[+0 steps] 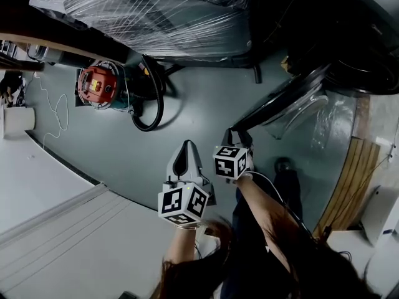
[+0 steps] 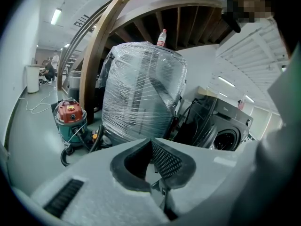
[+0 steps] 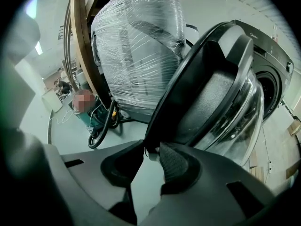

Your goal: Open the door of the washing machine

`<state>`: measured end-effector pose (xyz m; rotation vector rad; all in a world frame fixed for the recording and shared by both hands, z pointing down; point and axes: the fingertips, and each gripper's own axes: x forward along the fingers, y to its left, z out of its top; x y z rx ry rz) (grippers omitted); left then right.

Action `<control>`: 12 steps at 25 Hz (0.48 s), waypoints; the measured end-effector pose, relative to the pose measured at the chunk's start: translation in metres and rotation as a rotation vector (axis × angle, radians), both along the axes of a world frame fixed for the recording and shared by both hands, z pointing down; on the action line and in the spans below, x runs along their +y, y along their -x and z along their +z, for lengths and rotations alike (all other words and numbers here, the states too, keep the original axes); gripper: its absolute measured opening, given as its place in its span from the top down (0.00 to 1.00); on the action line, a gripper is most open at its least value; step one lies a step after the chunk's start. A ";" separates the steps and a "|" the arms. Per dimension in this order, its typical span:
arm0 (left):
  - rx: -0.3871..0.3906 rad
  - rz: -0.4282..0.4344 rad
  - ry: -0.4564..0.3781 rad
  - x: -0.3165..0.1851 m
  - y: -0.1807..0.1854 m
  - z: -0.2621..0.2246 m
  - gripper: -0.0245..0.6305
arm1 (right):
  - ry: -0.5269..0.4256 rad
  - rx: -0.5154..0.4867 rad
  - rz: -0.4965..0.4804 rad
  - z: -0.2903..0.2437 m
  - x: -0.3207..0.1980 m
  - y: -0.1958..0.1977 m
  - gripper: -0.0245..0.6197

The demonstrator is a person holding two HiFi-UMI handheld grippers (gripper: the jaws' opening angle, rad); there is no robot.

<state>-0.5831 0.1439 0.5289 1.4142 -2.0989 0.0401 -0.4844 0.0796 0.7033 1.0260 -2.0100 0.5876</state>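
Two hand-held grippers are in view, and only one is doing the work. Our right hand-held gripper (image 3: 149, 147) has its jaws drawn in on the dark rim of the washing machine door (image 3: 211, 93), with the edge of that rim pinched between the two pads. From the head view we see the same grip from above. The right hand-held gripper (image 1: 239, 134) meets the near end of the door (image 1: 287, 95), whose glass bowl bulges out to one side.

Our left hand-held gripper (image 2: 151, 142) carries nothing. Its pad tips meet and nothing sits between them. It hangs just beside the right one, over the floor (image 1: 187, 117), touching neither the door nor the machine.

Further out, the washing machine (image 3: 275, 74) stands to the right. Its round drum opening is uncovered and the door stands well away from the front panel. Beyond it we see a wrapped appliance (image 3: 136, 46) bound in clear film, and a red-topped vacuum cleaner (image 1: 98, 86) with its hose looped on the floor.

We judge the task nearly finished, since the latch is clearly released and the door is swung out. As far as we can tell, all that is left is to carry the door a little wider, if wanted, and to let go of the rim.
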 end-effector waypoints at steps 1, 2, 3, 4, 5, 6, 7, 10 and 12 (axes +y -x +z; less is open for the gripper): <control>0.002 0.000 0.000 0.000 0.001 0.001 0.94 | -0.001 0.000 0.003 0.000 -0.001 0.002 0.81; 0.003 0.000 -0.001 0.000 0.002 0.001 0.94 | -0.002 0.000 0.005 0.000 -0.003 0.005 0.81; 0.004 0.000 -0.002 -0.001 0.004 0.002 0.94 | -0.004 -0.001 0.008 0.000 -0.004 0.007 0.81; 0.005 0.000 -0.004 -0.001 0.006 0.002 0.94 | -0.006 -0.001 0.010 0.000 -0.006 0.010 0.81; 0.006 -0.001 -0.007 -0.002 0.009 0.002 0.94 | -0.009 -0.002 0.013 0.000 -0.008 0.013 0.81; 0.006 -0.001 -0.009 -0.003 0.011 0.002 0.94 | -0.012 -0.003 0.017 0.000 -0.010 0.016 0.81; 0.007 -0.002 -0.011 -0.003 0.013 0.003 0.94 | -0.014 -0.003 0.022 0.000 -0.012 0.019 0.81; 0.009 -0.003 -0.014 -0.003 0.020 0.004 0.94 | -0.018 -0.004 0.041 0.001 -0.018 0.027 0.81; 0.010 -0.005 -0.015 -0.003 0.025 0.006 0.94 | -0.022 -0.004 0.052 0.001 -0.022 0.032 0.81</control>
